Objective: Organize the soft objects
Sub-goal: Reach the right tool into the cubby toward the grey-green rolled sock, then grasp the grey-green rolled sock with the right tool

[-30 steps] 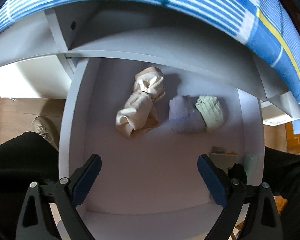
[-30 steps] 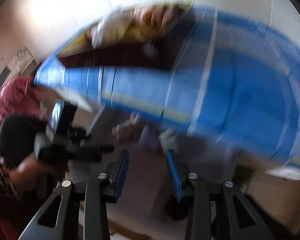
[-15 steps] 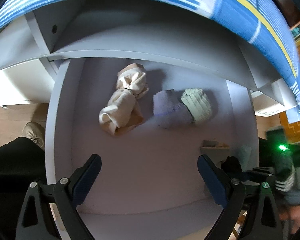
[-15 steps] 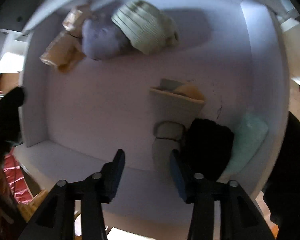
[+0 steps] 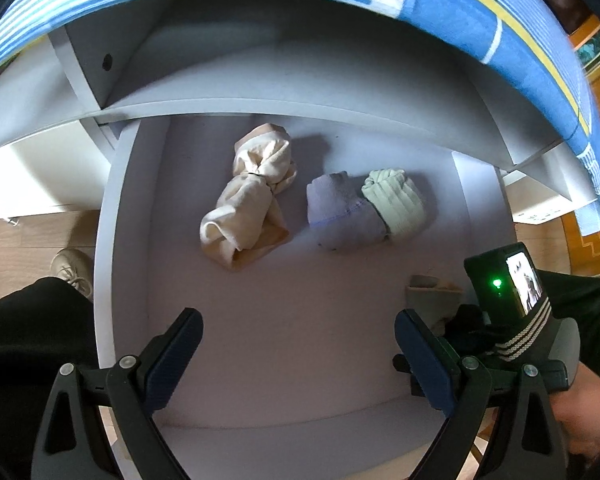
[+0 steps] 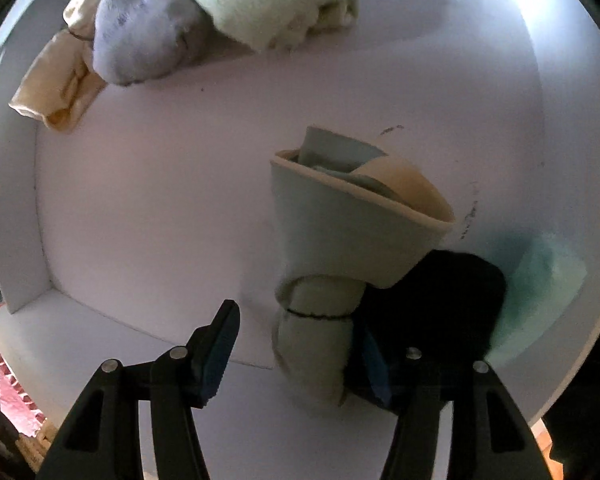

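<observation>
A white drawer (image 5: pixel 116 240) holds rolled sock bundles. At its back lie a cream bundle (image 5: pixel 248 204), a lilac one (image 5: pixel 340 216) and a ribbed pale green one (image 5: pixel 396 204). My left gripper (image 5: pixel 296 328) hangs open above the bare middle of the drawer floor, holding nothing. My right gripper (image 6: pixel 296 356) points down into the front right corner and its jaws are opening. A pale grey-green sock bundle with a beige cuff (image 6: pixel 340 232) stands between them; the left pad is clear of it. A black bundle (image 6: pixel 432 300) and a mint one (image 6: pixel 540 280) sit just to its right.
A blue striped bedsheet (image 5: pixel 480 20) overhangs the drawer's far side. A person's black trouser leg (image 5: pixel 28 340) and a beige shoe (image 5: pixel 72 268) are on the wood floor at the left. The right tool's camera housing (image 5: pixel 504 280) and a hand (image 5: pixel 584 412) crowd the drawer's right corner.
My right gripper dropped from facing the bed down into the drawer's front right corner, and its jaws spread wider around the pale bundle. My left gripper barely moved.
</observation>
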The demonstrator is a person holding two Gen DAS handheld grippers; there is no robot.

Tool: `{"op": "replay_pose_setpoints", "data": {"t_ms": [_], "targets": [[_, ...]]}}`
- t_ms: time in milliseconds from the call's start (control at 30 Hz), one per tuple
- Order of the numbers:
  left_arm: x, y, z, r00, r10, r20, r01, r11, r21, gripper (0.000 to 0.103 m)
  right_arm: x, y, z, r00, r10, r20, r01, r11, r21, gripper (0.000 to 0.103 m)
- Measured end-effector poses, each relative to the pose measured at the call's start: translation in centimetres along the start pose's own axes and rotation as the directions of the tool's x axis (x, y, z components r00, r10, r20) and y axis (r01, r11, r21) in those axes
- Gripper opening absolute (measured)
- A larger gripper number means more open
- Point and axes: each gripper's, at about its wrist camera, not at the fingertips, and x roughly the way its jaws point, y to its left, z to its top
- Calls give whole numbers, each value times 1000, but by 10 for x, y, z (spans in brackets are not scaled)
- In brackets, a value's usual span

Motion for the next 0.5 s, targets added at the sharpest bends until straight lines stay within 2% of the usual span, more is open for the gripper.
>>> {"op": "replay_pose_setpoints", "data": {"t_ms": [100,167,300,500], "targets": [[0,-1,0,1000,5,-2,-5,1000,2,97,-2,11,-4,999,-37,19,38,998,-47,68],[2,-1,1,1000,5,-9,-5,1000,3,97,-2,16,-4,997,-69,24,71,994,-78,64],[4,-2,1,1000,8,-14,-7,1000,6,97,-10,15,-2,995,-85,56,89,992,-88,38],[4,0,2,1000,16,-13,-16,1000,-1,97,-17,5,-1,997,-40,59,43,998,-54,33]]}}
